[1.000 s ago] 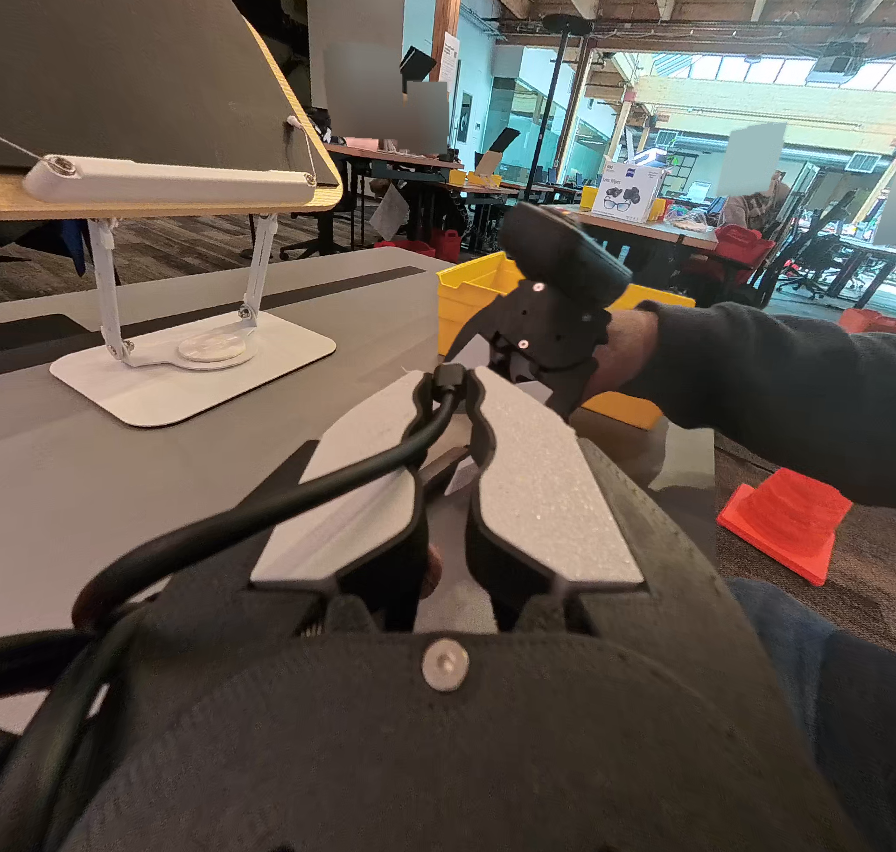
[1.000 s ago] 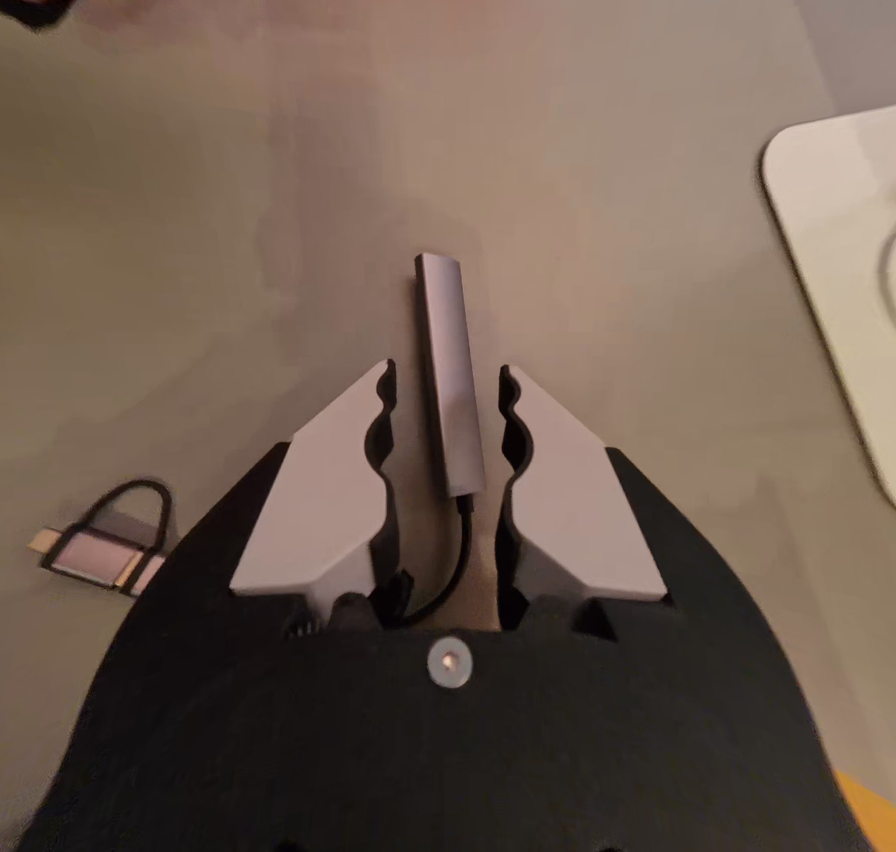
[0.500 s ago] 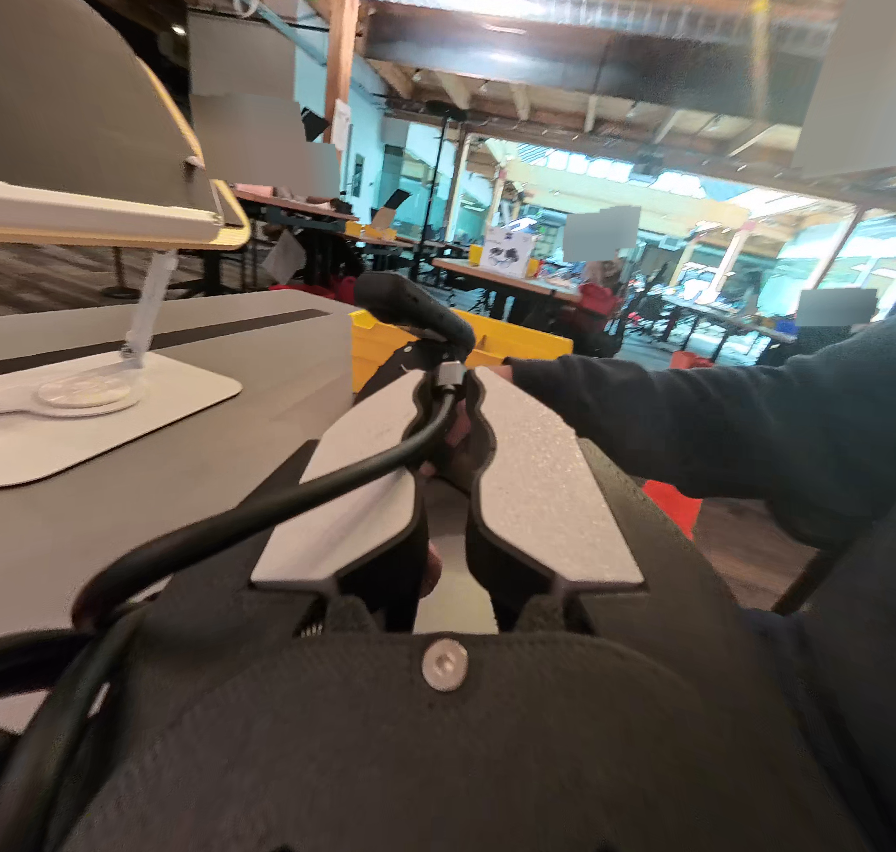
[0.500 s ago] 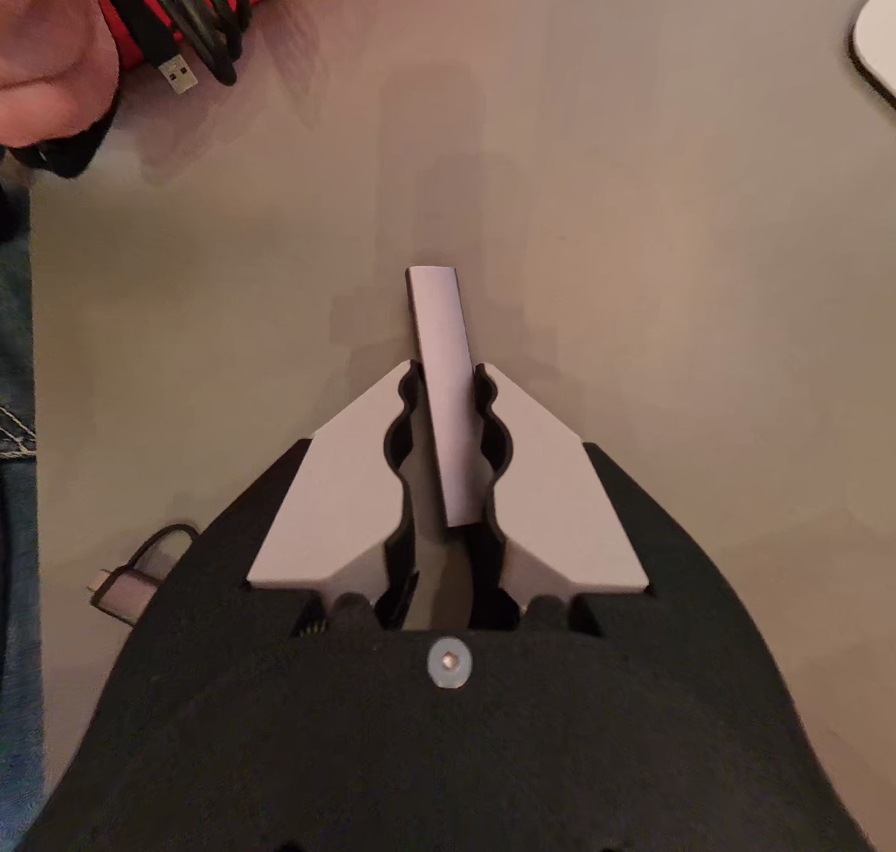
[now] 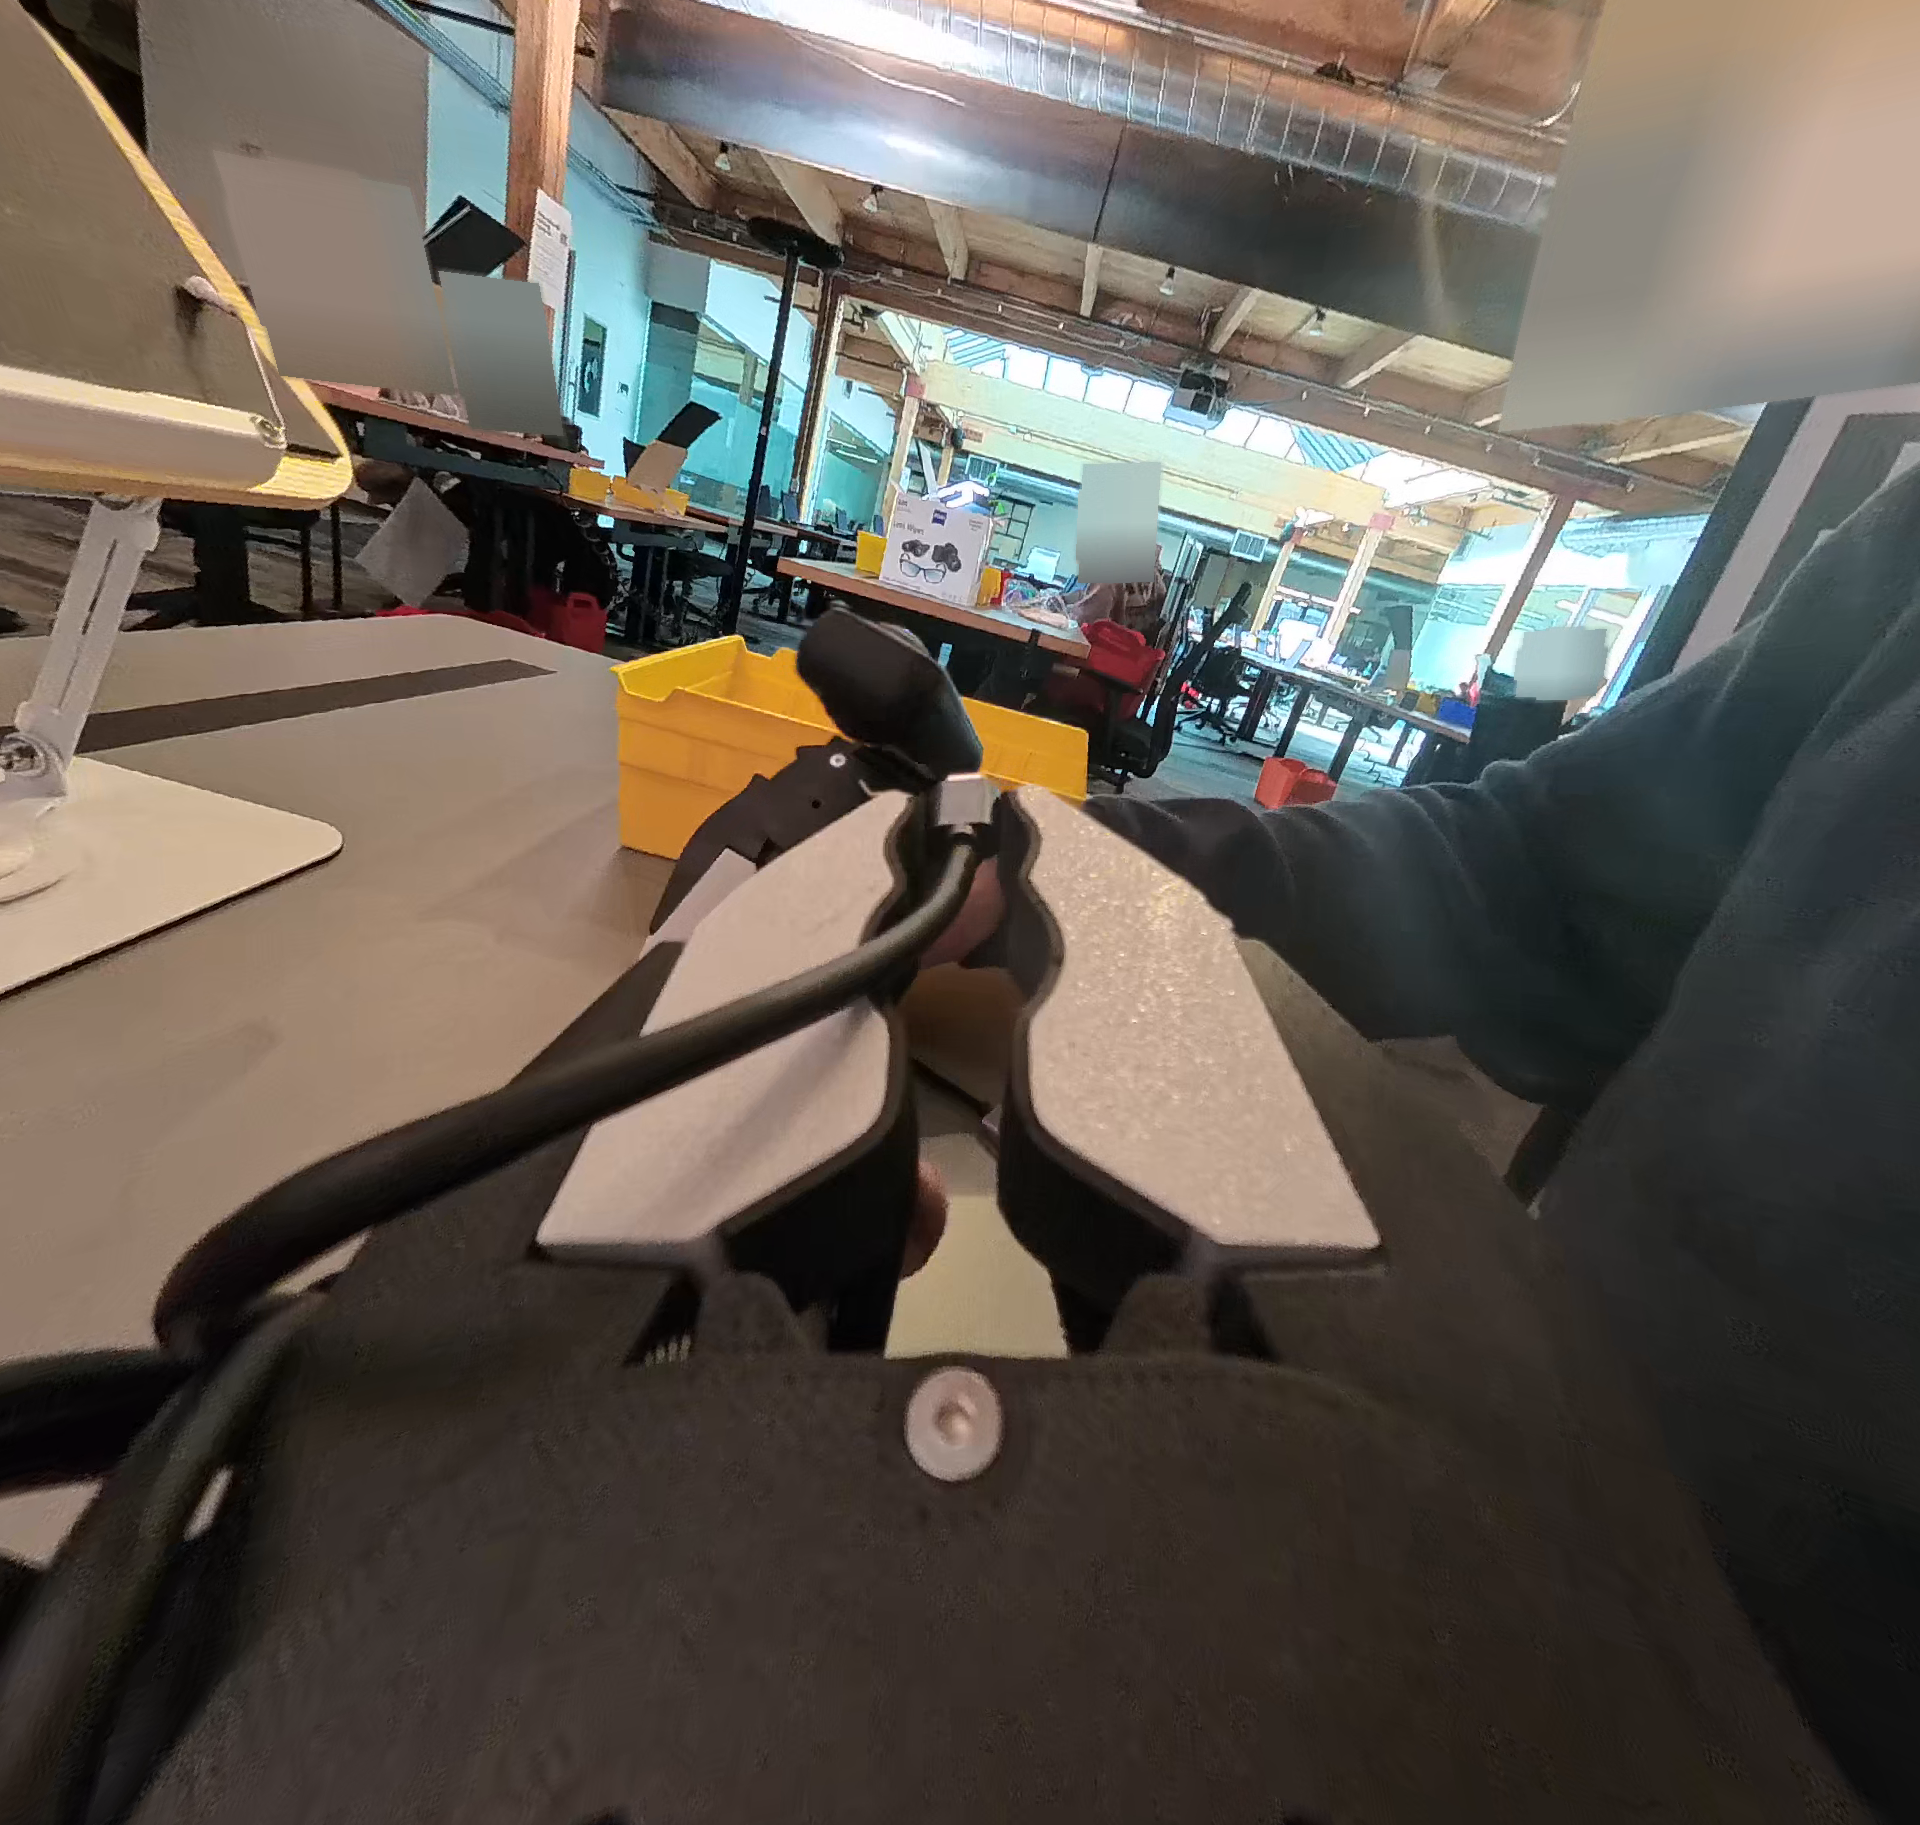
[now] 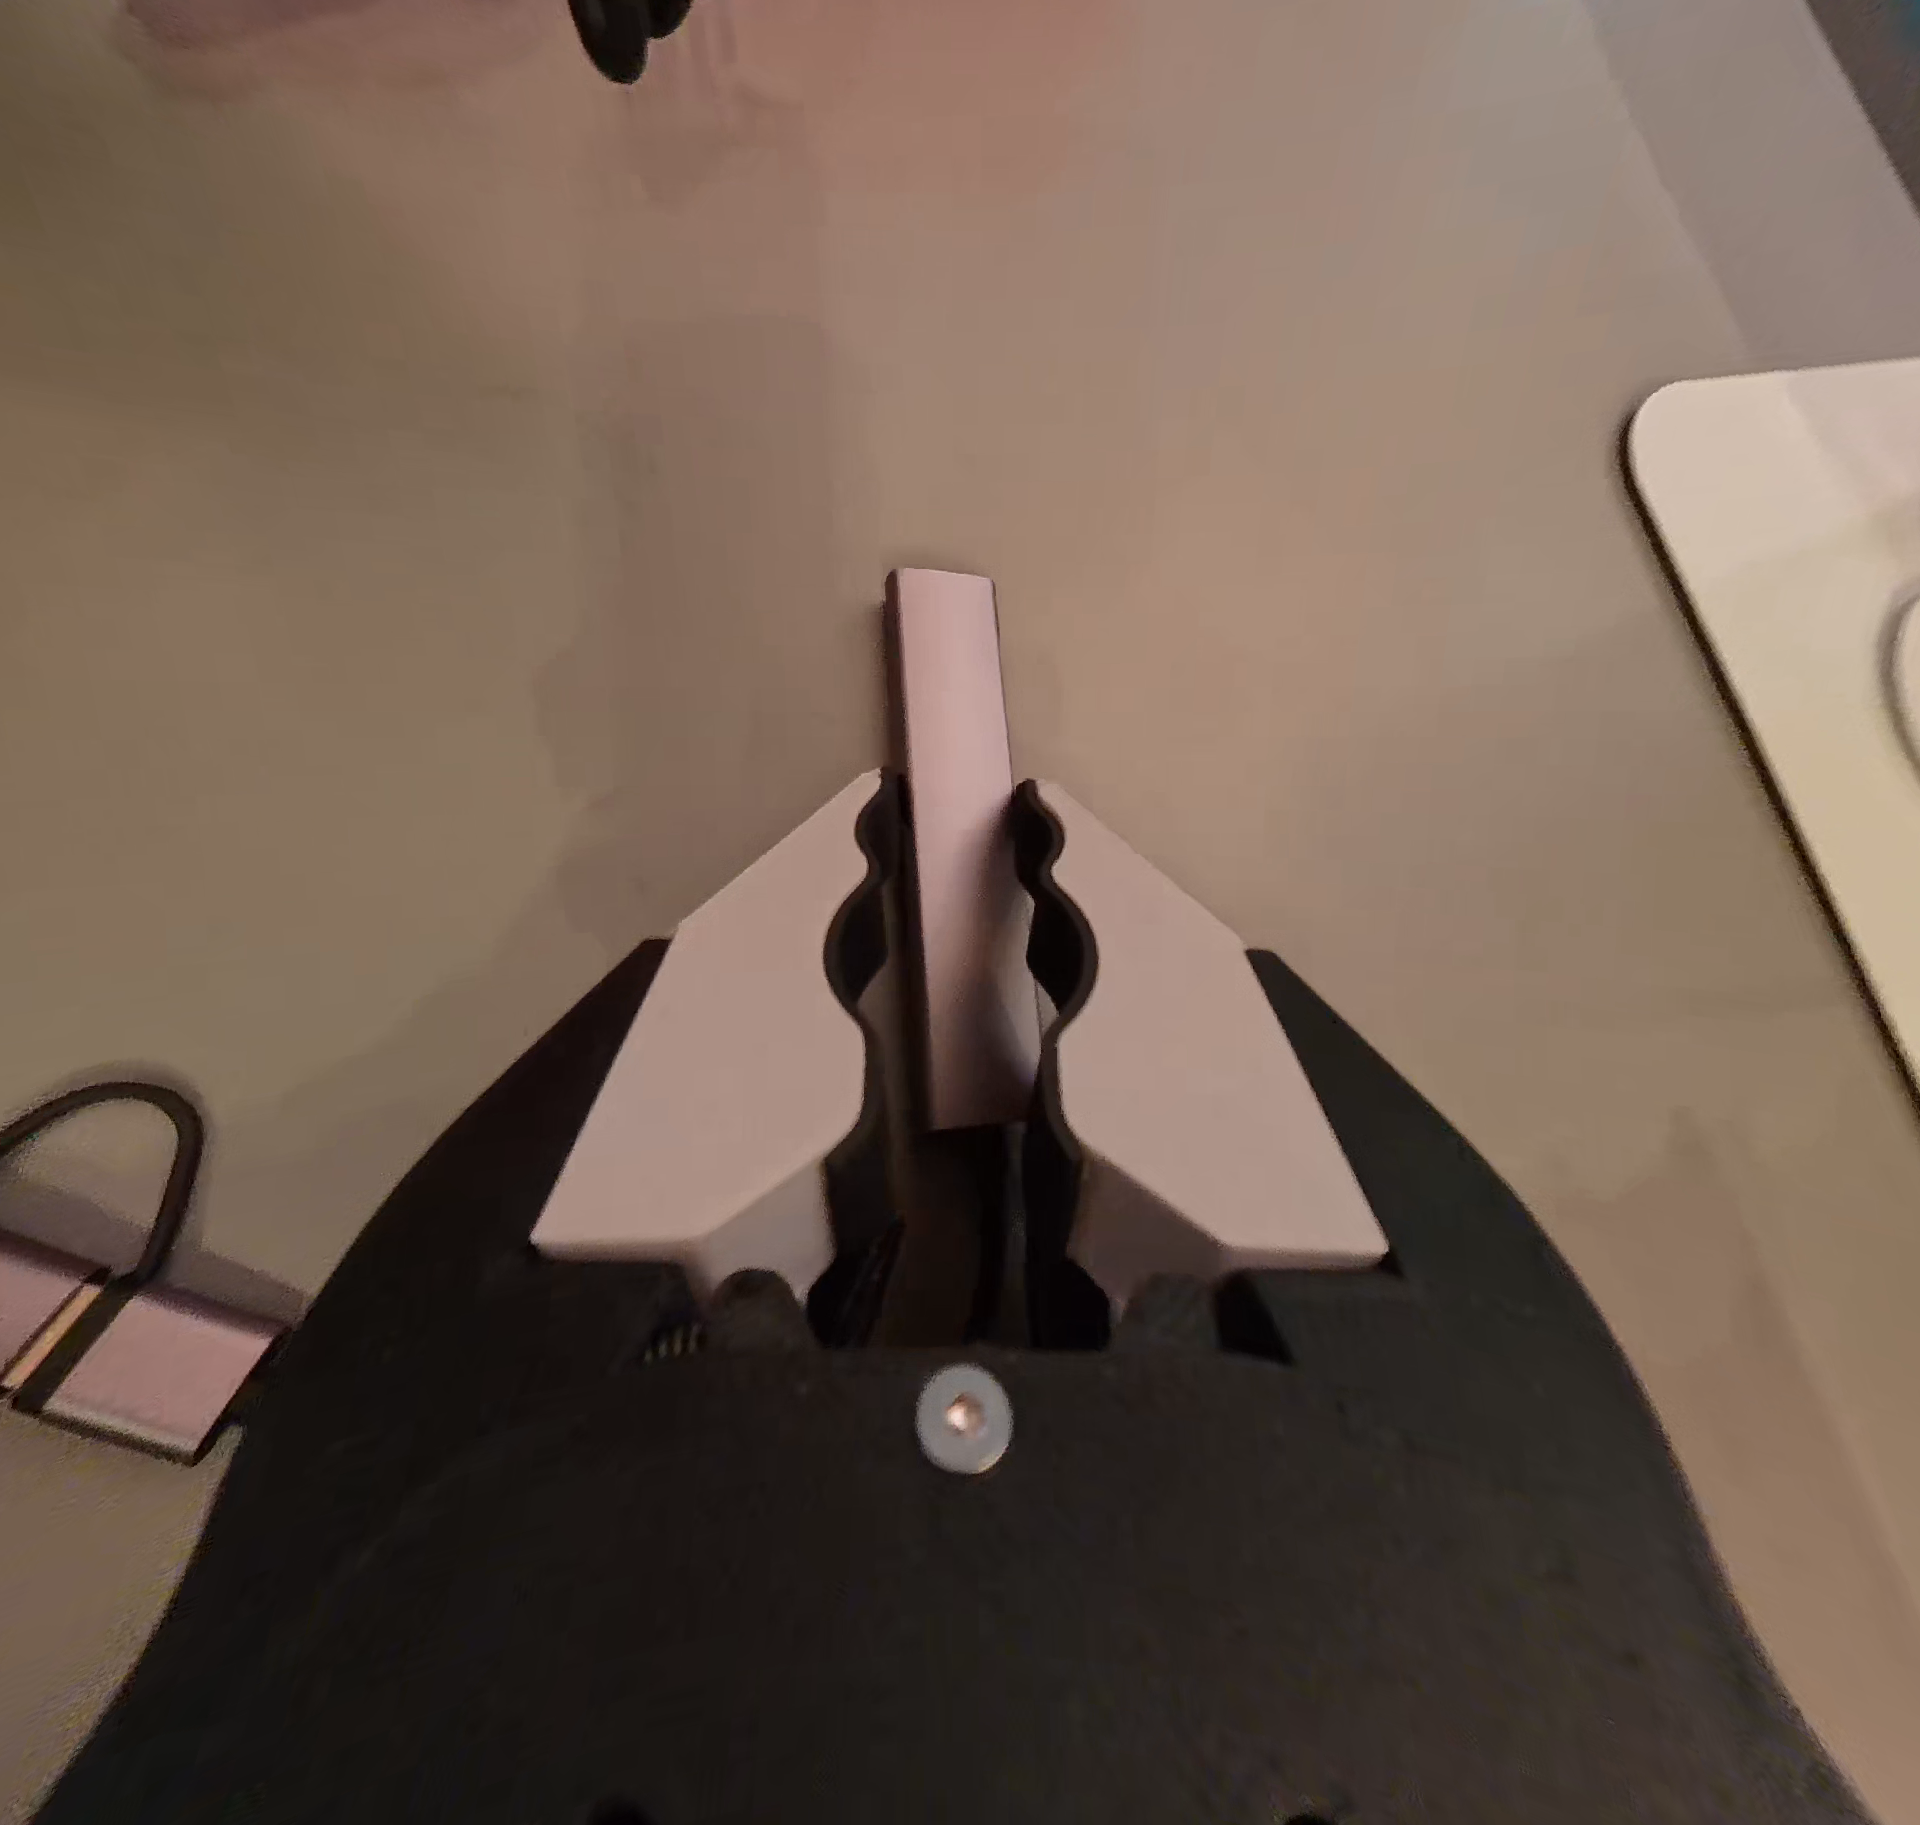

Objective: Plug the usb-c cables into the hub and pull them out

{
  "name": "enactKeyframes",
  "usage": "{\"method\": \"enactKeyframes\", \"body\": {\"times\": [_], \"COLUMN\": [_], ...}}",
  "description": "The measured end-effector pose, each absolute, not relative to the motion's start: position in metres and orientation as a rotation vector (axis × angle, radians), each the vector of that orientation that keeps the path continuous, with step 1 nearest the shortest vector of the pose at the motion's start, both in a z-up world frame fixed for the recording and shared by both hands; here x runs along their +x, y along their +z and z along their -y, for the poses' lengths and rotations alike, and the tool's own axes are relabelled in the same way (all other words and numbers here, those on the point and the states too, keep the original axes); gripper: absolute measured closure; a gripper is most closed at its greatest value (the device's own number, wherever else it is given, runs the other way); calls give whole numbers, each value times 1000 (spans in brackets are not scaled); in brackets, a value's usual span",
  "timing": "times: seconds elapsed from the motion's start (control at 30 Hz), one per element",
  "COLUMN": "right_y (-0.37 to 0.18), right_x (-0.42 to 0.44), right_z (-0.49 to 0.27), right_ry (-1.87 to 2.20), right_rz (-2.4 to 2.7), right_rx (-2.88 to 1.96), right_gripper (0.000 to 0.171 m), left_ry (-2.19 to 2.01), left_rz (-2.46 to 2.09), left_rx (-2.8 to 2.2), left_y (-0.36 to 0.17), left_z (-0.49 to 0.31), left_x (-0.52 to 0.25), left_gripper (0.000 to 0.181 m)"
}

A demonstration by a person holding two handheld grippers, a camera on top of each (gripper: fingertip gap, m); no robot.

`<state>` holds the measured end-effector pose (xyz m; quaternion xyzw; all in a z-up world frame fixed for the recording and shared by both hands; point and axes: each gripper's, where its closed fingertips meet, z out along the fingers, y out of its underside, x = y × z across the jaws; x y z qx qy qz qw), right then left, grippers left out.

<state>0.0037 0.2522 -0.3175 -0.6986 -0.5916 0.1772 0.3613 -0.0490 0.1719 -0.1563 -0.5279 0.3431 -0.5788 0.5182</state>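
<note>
Black cable (image 5: 665,1048); silver-grey hub (image 6: 954,840); yellow bin (image 5: 717,736); grey table (image 6: 416,425); white stand base (image 5: 156,861).

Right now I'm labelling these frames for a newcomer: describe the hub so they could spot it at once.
Start at the grey table in the right wrist view, then find the right tongs at its centre. The hub is the slim silver bar clamped between them, pointing away; unlike the small silver adapter at the lower left, it is long and held.
</note>
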Motion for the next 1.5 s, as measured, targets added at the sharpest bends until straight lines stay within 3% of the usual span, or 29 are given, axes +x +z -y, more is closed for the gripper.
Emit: {"method": "enactKeyframes", "body": {"times": [0.27,0.93,1.5], "right_y": [-306,-224,-206], "right_x": [-2,-8,-10], "right_z": [-249,-225,-204], "right_ry": [291,497,604], "right_rz": [1564,1464,1555], "right_rx": [-1626,-1462,-1444], "right_gripper": [152,152,152], "left_ry": [-1311,-1141,-1042], "left_rz": [-843,-839,-918], "left_rx": [-1331,-1431,-1435], "left_y": [-169,-179,-182], "left_z": [-179,-196,-194], "left_x": [-50,-55,-53], "left_gripper": [168,168,169]}}
